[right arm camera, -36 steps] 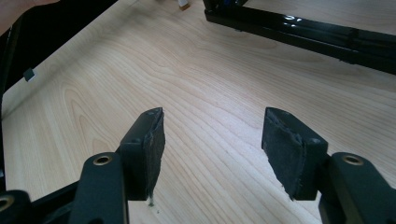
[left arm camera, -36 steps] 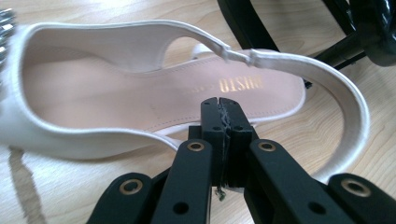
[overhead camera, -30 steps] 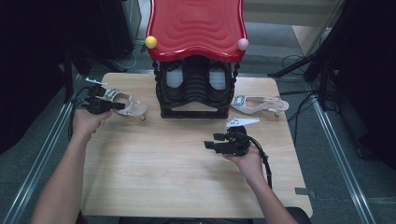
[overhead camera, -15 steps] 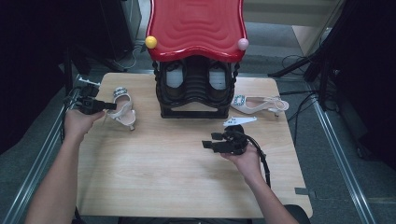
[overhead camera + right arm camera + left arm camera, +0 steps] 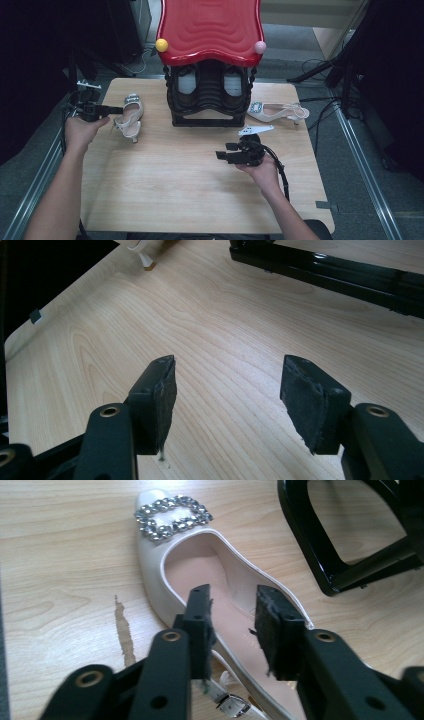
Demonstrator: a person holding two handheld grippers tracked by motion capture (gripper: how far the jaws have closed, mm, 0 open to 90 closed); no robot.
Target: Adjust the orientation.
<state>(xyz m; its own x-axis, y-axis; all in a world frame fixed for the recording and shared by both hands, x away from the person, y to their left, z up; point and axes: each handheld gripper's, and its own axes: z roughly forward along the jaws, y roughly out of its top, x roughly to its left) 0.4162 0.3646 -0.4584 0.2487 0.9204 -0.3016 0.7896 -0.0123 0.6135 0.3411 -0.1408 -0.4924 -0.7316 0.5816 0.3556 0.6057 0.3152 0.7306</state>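
L gripper [image 5: 232,615] jaws just been opening, apart over shoe [image 5: 200,575], not gripping. R gripper [image 5: 227,385] hovering w/ jaws apart above tabletop [image 5: 225,330].

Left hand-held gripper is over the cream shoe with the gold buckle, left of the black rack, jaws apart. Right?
Not quite: the buckle is silver with clear stones, not gold, as the left gripper view shows. The rest holds: the left hand-held gripper is over the cream shoe, left of the black rack, jaws apart after just opening, pressing nothing.
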